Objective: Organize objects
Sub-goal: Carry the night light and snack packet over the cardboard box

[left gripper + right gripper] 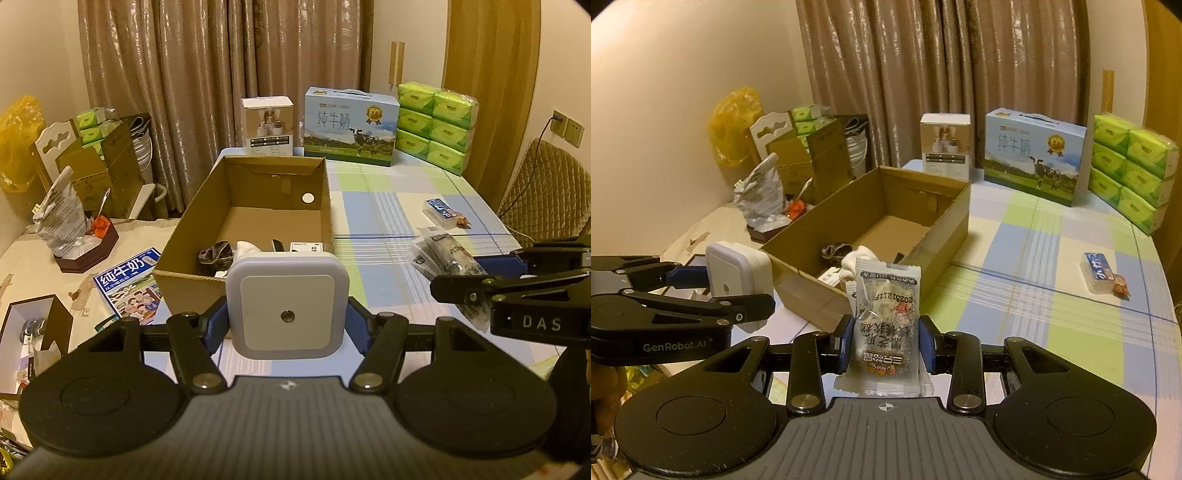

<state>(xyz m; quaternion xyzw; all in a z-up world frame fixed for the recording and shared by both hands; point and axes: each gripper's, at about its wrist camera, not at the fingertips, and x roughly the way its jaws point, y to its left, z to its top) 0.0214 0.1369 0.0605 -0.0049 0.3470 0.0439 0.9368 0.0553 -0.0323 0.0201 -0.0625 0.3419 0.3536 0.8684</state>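
Left gripper [287, 325] clamped on square night light [287, 303], right gripper [886, 347] pinching snack packet [884, 325], both just near of cardboard box [798, 254]; risk: slick film slipping, grippers colliding over near rim.

Matt cardboard, glossy plastic, woven cloth.
Smooth white plastic night light [287, 308]; crinkly glossy snack wrapper [884, 325]; rough brown cardboard box [255, 206]; checked cloth tablecloth [388, 221].
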